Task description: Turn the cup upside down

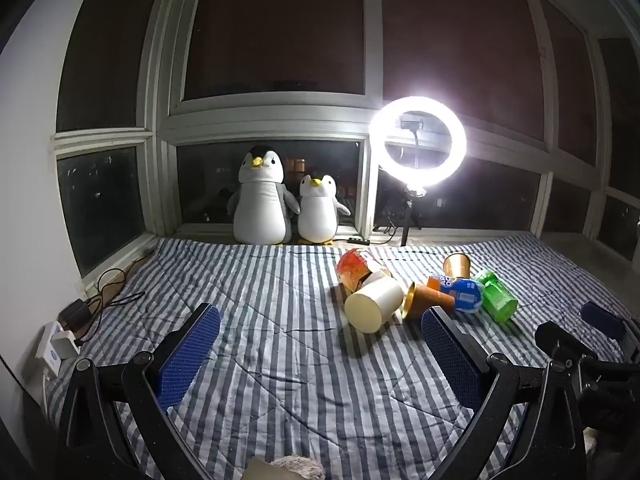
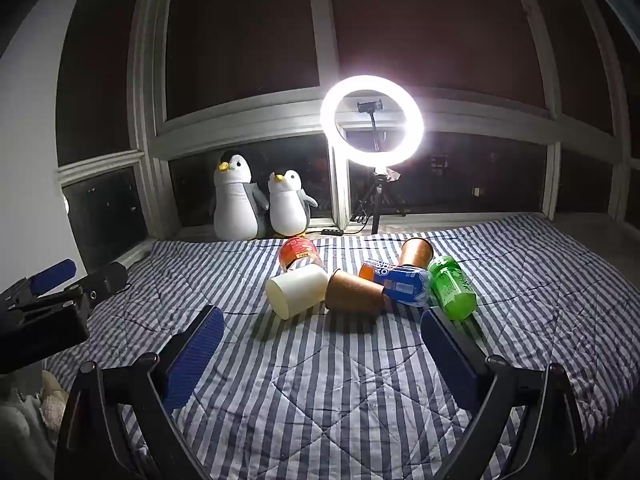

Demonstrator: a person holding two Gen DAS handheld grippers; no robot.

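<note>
A cream cup (image 1: 374, 303) (image 2: 297, 291) lies on its side on the striped quilt, base toward me. A brown paper cup (image 1: 428, 301) (image 2: 354, 291) lies on its side beside it. A second brown cup (image 1: 457, 265) (image 2: 417, 252) stands upright behind. My left gripper (image 1: 320, 334) is open and empty, low over the quilt, short of the cups. My right gripper (image 2: 322, 336) is open and empty, just in front of the two lying cups. The right gripper also shows at the right edge of the left wrist view (image 1: 580, 340).
A red-orange container (image 2: 299, 254), a blue-orange packet (image 2: 394, 281) and a green bottle (image 2: 454, 288) lie among the cups. Two penguin plush toys (image 1: 262, 196) and a bright ring light (image 1: 418, 146) on a tripod stand at the window. Chargers and cables (image 1: 76, 320) lie at the left.
</note>
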